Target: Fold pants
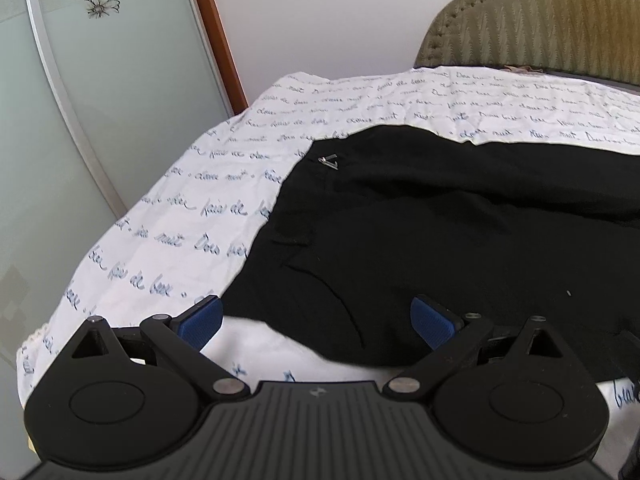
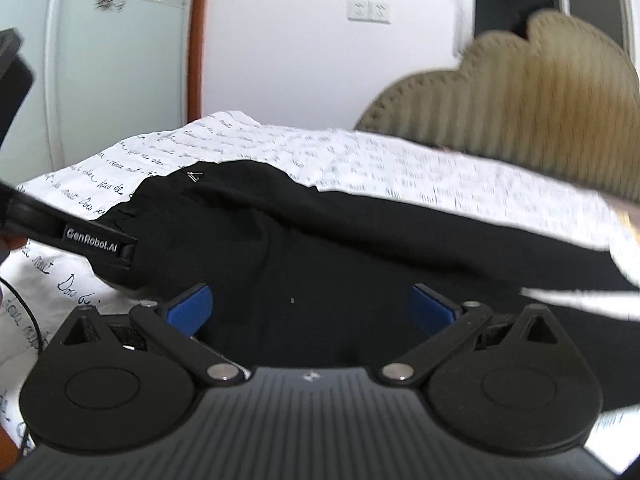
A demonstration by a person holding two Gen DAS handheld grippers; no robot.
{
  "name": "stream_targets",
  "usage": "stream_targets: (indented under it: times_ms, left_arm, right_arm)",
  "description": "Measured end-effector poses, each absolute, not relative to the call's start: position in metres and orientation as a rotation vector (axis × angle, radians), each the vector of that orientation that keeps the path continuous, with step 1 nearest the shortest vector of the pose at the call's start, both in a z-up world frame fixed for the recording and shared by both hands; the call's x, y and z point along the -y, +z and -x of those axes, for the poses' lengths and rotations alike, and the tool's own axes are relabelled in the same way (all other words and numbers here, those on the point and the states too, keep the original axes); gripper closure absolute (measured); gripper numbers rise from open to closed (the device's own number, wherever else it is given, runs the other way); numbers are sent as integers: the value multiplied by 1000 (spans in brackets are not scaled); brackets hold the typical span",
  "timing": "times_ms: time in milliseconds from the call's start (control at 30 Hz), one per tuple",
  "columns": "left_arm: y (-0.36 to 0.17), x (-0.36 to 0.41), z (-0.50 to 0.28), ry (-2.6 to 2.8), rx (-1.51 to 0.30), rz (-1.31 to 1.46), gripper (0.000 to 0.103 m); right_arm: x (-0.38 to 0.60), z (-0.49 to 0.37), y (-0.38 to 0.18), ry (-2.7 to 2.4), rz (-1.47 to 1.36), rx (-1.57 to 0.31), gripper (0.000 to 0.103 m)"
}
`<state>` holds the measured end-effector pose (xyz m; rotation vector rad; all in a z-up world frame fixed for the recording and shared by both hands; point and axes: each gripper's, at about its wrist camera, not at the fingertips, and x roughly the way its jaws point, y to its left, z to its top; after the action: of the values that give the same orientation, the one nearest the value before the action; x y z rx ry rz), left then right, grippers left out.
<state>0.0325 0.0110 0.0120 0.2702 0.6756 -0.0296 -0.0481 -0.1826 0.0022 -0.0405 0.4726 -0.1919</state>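
1. Seen from the left wrist camera, the left gripper (image 1: 317,322) hangs low over the near edge of the bed, its two blue pads (image 1: 202,320) spread wide with nothing between them.
2. Black pants (image 1: 440,240) lie spread on a white bedsheet (image 1: 180,216) printed with dark cursive writing. They fill the middle and right of this view, and their near edge sits just in front of the wide-open jaws.
3. A small metal clasp (image 1: 329,161) shows at the far left corner of the pants, by the waistband.
4. Beyond the bed stand a frosted glass door (image 1: 100,100) with flower prints, a brown wooden door frame (image 1: 218,36), a plain white wall, and an olive padded headboard (image 1: 540,28) at upper right.
5. Turning to the right wrist camera, the right gripper (image 2: 310,308) is likewise spread wide and grips nothing; its pads (image 2: 192,306) hover over the dark cloth of the pants (image 2: 320,248).
6. Whether those pads touch the fabric cannot be told from this view.
7. At the left edge, the body of the left gripper (image 2: 92,240), lettered "GenRobot.AI", reaches toward the waistband end of the pants.
8. A thin black cable (image 2: 28,308) trails across the sheet (image 2: 360,164) at lower left.
9. Farther back, a pair of white wall switches (image 2: 369,11) sits above the bed, and the headboard (image 2: 540,92) appears blurred at right.
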Motion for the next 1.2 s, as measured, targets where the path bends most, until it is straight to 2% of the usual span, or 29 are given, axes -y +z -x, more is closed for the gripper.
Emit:
stream_targets:
  times_ms: [333,667,833,1000,1200]
  left_arm:
    - [21,-9,-71,-18,-659,-299,2]
    - [29,1,-129,-51,-629,-360,2]
    - [36,-5,-184,-98,-621,-349,2]
    - [35,-17,-246,-146,-660,-315,2]
    - [20,-21,-298,-158,-692,-328,2]
  right_arm:
    - [200,13,22,-84,135,-426,0]
    - [243,-63,29,-106,173,-515,0]
    - [274,-104,23,-17,141,-512,0]
    - [307,-152,12,36,99,-591,0]
    - [337,-205,-5,30,210,-612,0]
